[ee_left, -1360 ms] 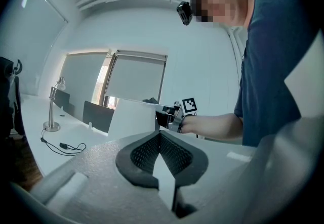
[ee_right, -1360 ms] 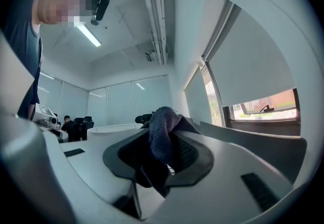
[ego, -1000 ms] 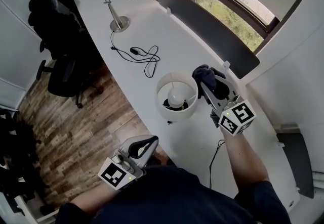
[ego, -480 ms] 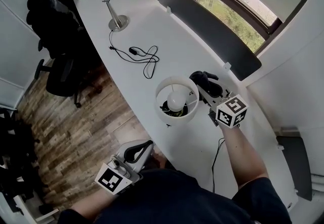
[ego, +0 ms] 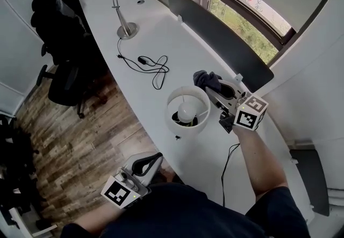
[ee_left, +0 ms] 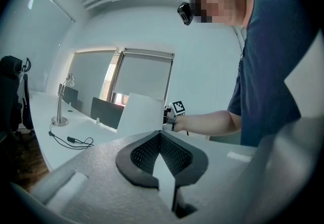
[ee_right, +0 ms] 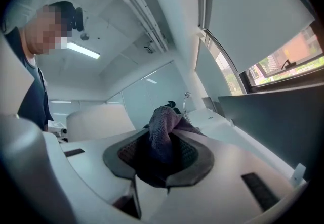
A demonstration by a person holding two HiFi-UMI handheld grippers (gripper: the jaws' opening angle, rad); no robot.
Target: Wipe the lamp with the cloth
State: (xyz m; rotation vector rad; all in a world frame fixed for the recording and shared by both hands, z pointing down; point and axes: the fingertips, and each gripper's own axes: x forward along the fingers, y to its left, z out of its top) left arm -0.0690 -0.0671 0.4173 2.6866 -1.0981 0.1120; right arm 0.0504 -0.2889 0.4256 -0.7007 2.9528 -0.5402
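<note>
A table lamp with a round white shade [ego: 187, 109] stands on the white desk [ego: 177, 49], its bulb showing from above. Just right of the shade's far rim my right gripper [ego: 210, 84] is shut on a dark grey-blue cloth [ego: 206, 78]. In the right gripper view the cloth [ee_right: 164, 127] bunches up between the closed jaws, with the lamp shade [ee_right: 98, 122] to the left. My left gripper [ego: 149, 163] hangs low off the desk's near edge, shut and empty. Its own view shows the lamp shade [ee_left: 140, 113] ahead.
A silver desk lamp [ego: 122, 11] stands at the far end, with a black cable and switch [ego: 146, 63] coiled on the desk. A dark divider panel [ego: 215, 33] runs along the window side. A black office chair [ego: 62, 22] sits left of the desk. Another cable [ego: 228, 159] trails beside my right forearm.
My right gripper carried the cloth from the shade's right side up toward its far rim. The left gripper sank slightly lower and stayed shut.
</note>
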